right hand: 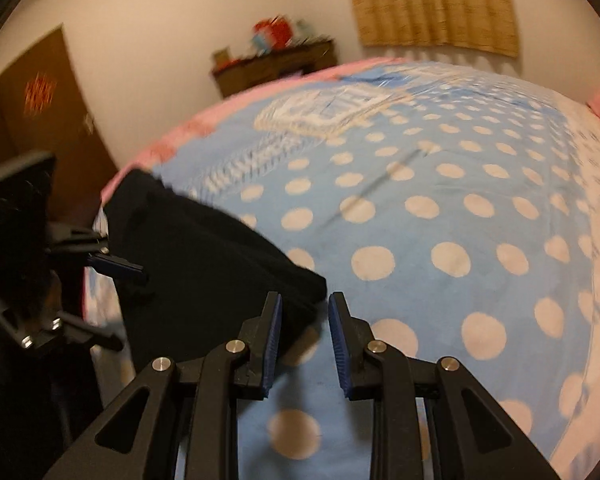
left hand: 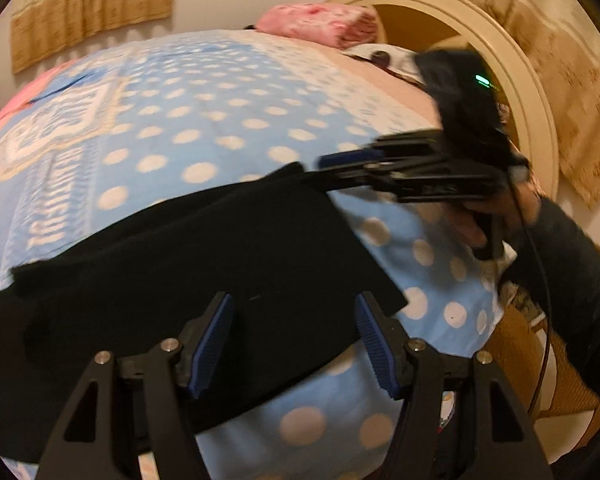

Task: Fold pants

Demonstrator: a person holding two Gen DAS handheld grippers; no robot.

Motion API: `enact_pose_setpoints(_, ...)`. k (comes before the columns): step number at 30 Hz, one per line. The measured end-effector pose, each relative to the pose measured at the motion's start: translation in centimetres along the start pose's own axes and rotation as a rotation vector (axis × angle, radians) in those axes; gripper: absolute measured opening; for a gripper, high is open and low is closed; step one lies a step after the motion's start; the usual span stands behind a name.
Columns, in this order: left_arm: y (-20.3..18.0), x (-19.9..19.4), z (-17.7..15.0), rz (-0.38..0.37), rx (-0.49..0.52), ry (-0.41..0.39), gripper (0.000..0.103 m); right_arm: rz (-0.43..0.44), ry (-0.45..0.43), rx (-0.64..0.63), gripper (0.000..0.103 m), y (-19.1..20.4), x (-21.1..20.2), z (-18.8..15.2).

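Observation:
Black pants [left hand: 204,264] lie folded on a blue bedspread with white dots [left hand: 204,120]. My left gripper [left hand: 294,304] is open just above the pants' near edge, nothing between its pads. My right gripper [left hand: 324,168] shows from the side in the left wrist view, at the pants' far right corner. In the right wrist view the right gripper [right hand: 304,300] is open with a narrow gap, empty, its tips right at the corner of the pants [right hand: 204,264]. The left gripper [right hand: 116,268] appears at the left there, over the pants.
A pink pillow [left hand: 316,24] lies at the bed's head by a cream curved headboard [left hand: 512,80]. A wooden dresser [right hand: 276,64] with items stands by the far wall. A brown door [right hand: 48,120] is at the left. The bed edge [left hand: 496,312] drops off at the right.

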State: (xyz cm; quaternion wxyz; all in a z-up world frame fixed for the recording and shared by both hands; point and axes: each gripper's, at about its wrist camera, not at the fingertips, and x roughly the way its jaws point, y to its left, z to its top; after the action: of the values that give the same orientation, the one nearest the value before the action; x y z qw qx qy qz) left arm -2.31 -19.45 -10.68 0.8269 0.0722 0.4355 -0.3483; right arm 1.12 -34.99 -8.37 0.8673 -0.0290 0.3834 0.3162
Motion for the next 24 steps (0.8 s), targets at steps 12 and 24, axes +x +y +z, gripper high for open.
enact_pose_setpoints(12, -0.3, 2.5, -0.2, 0.012, 0.017, 0.004, 0.068, 0.078, 0.025, -0.073, 0.010, -0.1, 0.9, -0.1)
enact_pose_setpoints(24, -1.8, 2.9, -0.7, 0.069, 0.099, -0.027, 0.078, -0.075, -0.104, 0.128, 0.000, -5.3, -0.5, 0.7)
